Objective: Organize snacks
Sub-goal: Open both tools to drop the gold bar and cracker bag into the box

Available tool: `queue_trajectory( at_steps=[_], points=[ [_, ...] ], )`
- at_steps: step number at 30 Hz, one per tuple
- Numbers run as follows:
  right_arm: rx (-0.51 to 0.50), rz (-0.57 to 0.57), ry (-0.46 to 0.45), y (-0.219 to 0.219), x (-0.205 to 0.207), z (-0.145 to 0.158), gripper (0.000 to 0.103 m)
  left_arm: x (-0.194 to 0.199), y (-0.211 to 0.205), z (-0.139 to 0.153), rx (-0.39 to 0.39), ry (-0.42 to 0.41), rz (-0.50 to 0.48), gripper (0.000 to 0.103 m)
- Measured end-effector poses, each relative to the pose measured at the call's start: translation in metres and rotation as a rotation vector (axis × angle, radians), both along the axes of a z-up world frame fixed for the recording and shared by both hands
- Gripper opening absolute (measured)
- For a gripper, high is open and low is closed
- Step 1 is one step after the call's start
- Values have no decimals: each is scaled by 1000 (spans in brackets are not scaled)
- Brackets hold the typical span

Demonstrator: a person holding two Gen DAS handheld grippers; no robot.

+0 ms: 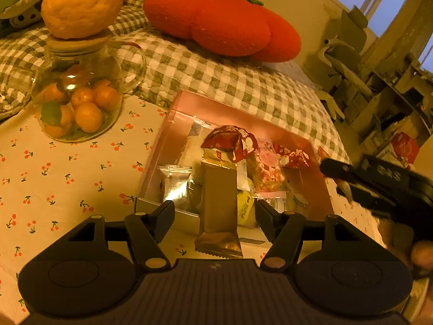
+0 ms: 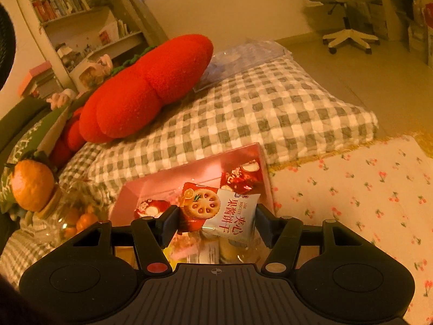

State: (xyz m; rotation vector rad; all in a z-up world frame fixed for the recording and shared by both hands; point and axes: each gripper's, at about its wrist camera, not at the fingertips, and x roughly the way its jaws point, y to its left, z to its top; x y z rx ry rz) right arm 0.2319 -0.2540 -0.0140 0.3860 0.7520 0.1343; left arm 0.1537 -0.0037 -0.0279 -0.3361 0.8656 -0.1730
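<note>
A pink box [image 1: 216,105] stands on the cherry-print cloth and holds several wrapped snacks. My left gripper [image 1: 215,212] is open at the box's near edge; a long gold snack bar [image 1: 219,203] lies between its fingers, untouched, leaning over the box's front rim. My right gripper [image 2: 216,218] is open above the same box [image 2: 189,170]. A jam biscuit packet [image 2: 216,211] sits between its fingers, tilted; whether a finger touches it I cannot tell. The right gripper also shows in the left wrist view [image 1: 360,181], over the box's right side.
A glass jar of small oranges [image 1: 78,92] with a large orange [image 1: 81,2] on its lid stands left of the box. A checked cushion [image 1: 216,78] and a red plush pillow [image 1: 222,19] lie behind. An office chair [image 2: 343,8] stands far right.
</note>
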Motion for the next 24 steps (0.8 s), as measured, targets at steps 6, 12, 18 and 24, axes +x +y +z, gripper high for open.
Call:
queue_trajectory(
  at_steps=[6,12,18,24],
  points=[
    [-53,-5,22,8,16,-3,61,1,0,-2,-2,12,-3,63],
    [-86,-12,47,11,25,-8,67,2,-3,-1,-2,14,-11,66],
    [-68,-32,66,8,24,-11,82,3,-4,-2,8,16,-14,71],
    [-81,-36,65,6,20,-5,86,2,-4,0,23,11,-7,78]
  ],
)
